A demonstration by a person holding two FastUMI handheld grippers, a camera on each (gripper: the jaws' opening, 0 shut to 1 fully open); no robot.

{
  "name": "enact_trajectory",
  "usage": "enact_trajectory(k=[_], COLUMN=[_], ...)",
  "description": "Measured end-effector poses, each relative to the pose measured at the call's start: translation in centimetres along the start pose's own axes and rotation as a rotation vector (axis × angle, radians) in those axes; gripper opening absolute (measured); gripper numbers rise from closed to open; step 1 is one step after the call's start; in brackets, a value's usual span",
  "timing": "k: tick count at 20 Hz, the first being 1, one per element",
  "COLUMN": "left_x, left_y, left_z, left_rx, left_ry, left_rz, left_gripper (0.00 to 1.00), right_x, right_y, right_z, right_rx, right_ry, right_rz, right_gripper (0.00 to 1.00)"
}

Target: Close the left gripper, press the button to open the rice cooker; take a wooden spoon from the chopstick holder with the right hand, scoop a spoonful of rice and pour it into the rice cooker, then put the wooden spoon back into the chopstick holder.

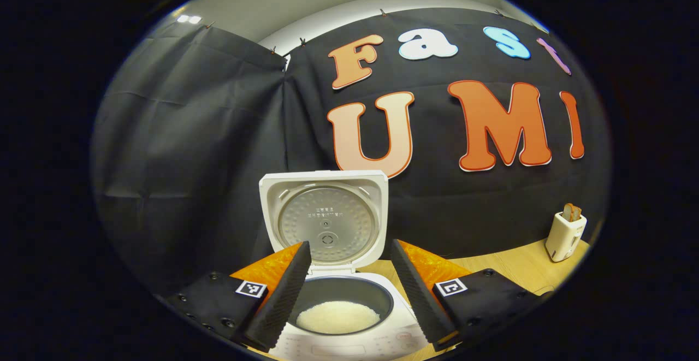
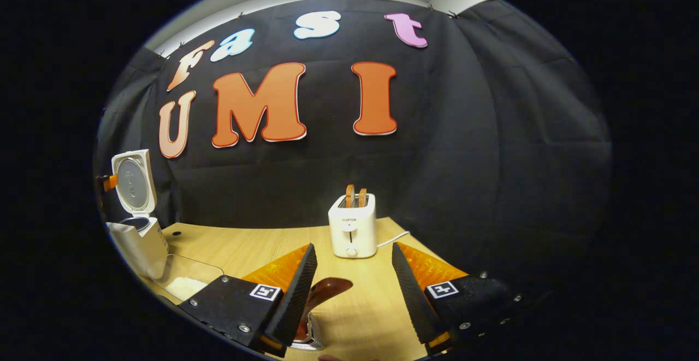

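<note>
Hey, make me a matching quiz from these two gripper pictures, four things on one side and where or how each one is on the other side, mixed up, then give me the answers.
Things:
1. rice cooker lid
2. toaster
3. wooden spoon
4. clear container of rice

States:
A. lying on the table between the right gripper's open fingers
B. standing up, open
C. holding two bread slices upright
D. on the table beside the rice cooker

Pairs: 1-B, 2-C, 3-A, 4-D
</note>
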State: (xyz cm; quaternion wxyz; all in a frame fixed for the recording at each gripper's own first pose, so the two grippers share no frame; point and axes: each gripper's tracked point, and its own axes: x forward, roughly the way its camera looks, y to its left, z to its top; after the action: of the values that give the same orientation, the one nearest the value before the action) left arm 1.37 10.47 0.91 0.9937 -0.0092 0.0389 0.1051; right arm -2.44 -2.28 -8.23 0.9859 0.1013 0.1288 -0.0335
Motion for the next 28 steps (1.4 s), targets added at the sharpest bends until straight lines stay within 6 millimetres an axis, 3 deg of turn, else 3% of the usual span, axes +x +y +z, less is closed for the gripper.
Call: enact_trajectory(k=[3,7,10,15,21,24,26,28], left_x=[1.6,4.5,6.7,9.5,13.7,16.7,19.2,21.0], left_y=[2.0,3.6,3.8,4.9,5.1,5.3,5.0,5.1], left_z=[2.2,3.0,5.0,10.2,15.2,15.2,13.5,10.4], left_rx=[-0.014,-0.024,-0.050,-0.063,-0.052,-0.056,-0.066,-0.067], left_ry=[-0.002,0.036,0.044,-0.013,-0.079,-0.050,0.010,0.098], left_rz=[0.013,0.026,0.015,0.042,0.081,0.089,0.080,0.081], left_gripper=[0.96,0.96,0.95,0.95,0.94,0.94,0.94,0.94], right_x=[0.3,0.4,0.9,0.7,-0.2,-0.3,-0.3,-0.3], right_y=[-0.9,-1.9,-2.0,-2.2,-2.9,-3.2,-3.0,-3.0], right_z=[1.8,4.2,4.6,4.8,5.1,5.3,5.1,4.7], right_rx=[-0.012,-0.038,-0.046,-0.105,-0.158,-0.163,-0.160,-0.162], right_ry=[-0.021,-0.089,-0.091,-0.114,-0.117,-0.120,-0.117,-0.110], right_rz=[0.007,-0.009,-0.013,-0.023,-0.037,-0.043,-0.037,-0.035], right_gripper=[0.84,0.86,0.87,0.88,0.89,0.91,0.92,0.92])
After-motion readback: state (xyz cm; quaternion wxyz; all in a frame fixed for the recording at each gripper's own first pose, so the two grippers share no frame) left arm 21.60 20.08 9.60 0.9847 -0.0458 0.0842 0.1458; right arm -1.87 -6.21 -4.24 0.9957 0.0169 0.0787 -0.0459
